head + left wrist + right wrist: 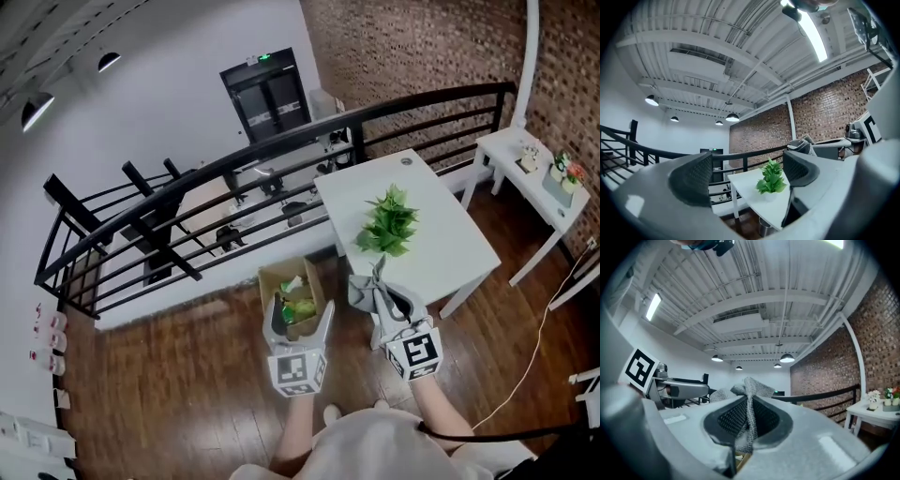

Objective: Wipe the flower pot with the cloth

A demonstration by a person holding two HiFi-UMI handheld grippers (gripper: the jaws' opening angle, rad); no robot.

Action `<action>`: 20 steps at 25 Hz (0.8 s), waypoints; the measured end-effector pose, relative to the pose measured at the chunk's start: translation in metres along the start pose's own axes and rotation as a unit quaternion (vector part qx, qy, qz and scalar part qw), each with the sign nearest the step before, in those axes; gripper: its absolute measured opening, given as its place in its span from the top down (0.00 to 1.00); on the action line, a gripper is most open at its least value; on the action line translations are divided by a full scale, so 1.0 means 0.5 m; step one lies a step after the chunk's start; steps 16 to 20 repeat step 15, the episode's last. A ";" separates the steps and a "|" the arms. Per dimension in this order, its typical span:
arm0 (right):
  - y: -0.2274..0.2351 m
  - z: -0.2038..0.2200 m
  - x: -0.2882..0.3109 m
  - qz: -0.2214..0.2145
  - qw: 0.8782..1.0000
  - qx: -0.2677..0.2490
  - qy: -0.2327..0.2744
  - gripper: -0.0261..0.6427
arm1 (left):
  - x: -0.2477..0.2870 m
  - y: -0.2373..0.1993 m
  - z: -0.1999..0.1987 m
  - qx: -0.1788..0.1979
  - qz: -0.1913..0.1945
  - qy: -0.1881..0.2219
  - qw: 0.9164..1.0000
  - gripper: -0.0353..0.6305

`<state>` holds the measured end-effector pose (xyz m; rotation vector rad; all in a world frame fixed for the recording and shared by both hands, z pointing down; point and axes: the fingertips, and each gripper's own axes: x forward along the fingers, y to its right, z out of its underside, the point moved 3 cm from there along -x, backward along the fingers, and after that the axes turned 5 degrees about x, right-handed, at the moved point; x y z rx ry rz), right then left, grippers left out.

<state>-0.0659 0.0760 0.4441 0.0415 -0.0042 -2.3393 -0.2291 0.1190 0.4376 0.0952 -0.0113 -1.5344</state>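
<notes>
Head view: white rectangular table point(450, 246) beside a black metal railing point(357, 141). A green leafy plant point(388, 221) stands upright near the table's middle, and its flower pot is hidden under the leaves. Both tongs are held short of the table's near edge, over the wooden floor point(187, 394). Only this view shows the open cardboard box point(281, 272) on the floor, under the left tongs point(302, 317).

Left gripper view: the plant is framed in the gap between the pads, well beyond them. The pot is still not clear against the white top. Left tongs released, pads moderately apart, nothing between them and touching nothing.

Right gripper view: table and plant are out of sight, but this view alone shows the pinch close up. Right tongs point(749, 420) are clenched on a grey knitted cloth point(750, 394), with a fold standing up above the pads. The head view shows the rest of the cloth bunched over the right tongs, near the table's corner. A small white side table point(874, 409) sits far right, by the brick wall point(876, 348).
</notes>
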 end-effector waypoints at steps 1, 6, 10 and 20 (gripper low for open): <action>-0.021 -0.005 -0.001 -0.004 1.000 -0.008 0.004 0.94 | -0.010 -0.008 -0.002 0.004 0.005 0.002 1.000 0.25; -0.068 -0.029 0.003 0.009 0.999 -0.030 0.015 0.94 | -0.044 -0.053 -0.034 0.014 -0.011 0.015 1.000 0.26; -0.103 -0.017 0.030 -0.001 1.000 -0.030 0.006 0.94 | -0.063 -0.099 -0.001 0.003 -0.034 -0.003 0.999 0.25; -0.145 -0.019 0.048 -0.017 0.999 -0.039 0.007 0.94 | -0.078 -0.125 0.015 0.005 -0.036 -0.002 0.999 0.25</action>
